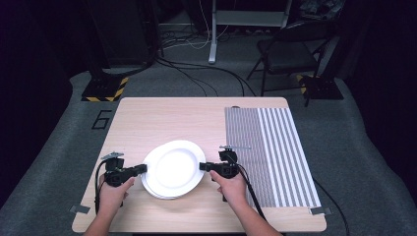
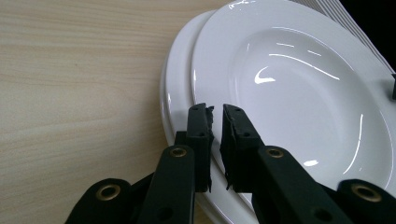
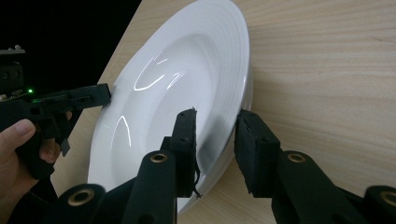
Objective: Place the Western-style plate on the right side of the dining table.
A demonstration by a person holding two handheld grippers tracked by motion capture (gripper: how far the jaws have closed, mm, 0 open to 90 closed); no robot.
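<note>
White top plate (image 1: 173,167) lies between both tongs: left gripper (image 1: 143,168) is clamped on its 9 o'clock rim, right gripper (image 1: 202,166) straddles the 3 o'clock rim, not yet tight.

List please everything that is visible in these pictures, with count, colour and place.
plates: at least two, white, stacked at the near middle of the table; the top one sits shifted on the one below.
table: one, light wood, centre of the high view.
striped mat: one, grey and white stripes, right part of the table.
folding chair: one, dark, on the floor behind the table, right.
cables: several, dark and white, on the floor behind the table.
hazard-striped base: one, yellow and black, floor at back left.
left tongs: one, black, closed on the left rim of the top plate.
right tongs: one, black, jaws astride the right rim of the top plate.
hands: two, near edge of the table.
</note>
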